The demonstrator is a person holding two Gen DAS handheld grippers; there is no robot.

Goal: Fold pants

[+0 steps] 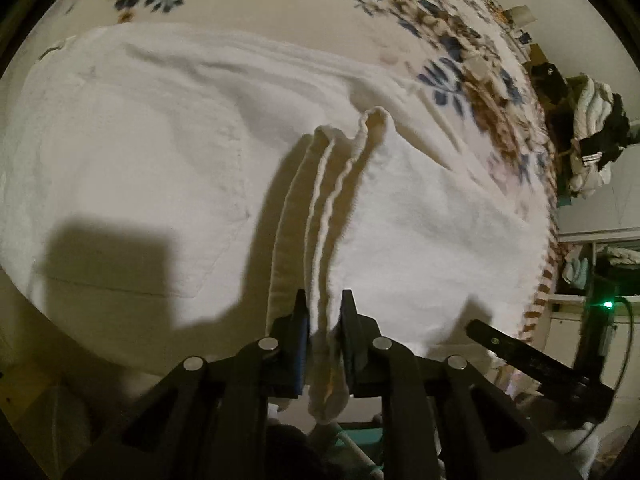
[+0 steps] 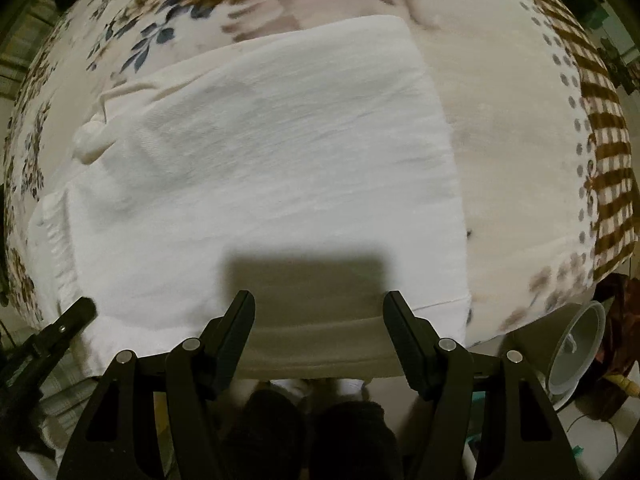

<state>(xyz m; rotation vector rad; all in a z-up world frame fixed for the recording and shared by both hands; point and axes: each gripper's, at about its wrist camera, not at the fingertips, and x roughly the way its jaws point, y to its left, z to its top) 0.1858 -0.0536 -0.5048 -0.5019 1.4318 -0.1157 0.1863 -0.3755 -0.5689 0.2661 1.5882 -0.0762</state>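
Note:
White pants (image 1: 140, 152) lie spread on a floral bedspread (image 1: 280, 0). My left gripper (image 1: 325, 312) is shut on a gathered, ruffled edge of the pants, several layers pinched between its pads and lifted in a ridge. In the right wrist view the pants (image 2: 280, 152) lie flat as a folded white panel. My right gripper (image 2: 318, 312) is open and empty just above the pants' near edge. The right gripper's finger (image 1: 520, 354) shows in the left wrist view at lower right. The left gripper's finger (image 2: 60, 332) shows in the right wrist view at lower left.
The bedspread (image 2: 520, 140) has a brown checked border (image 2: 612, 184) at its right edge. A pile of clothes (image 1: 592, 132) sits beyond the bed on the right. A white bowl-like object (image 2: 576, 348) lies off the bed at lower right. The person's dark shoes (image 2: 312, 432) are below.

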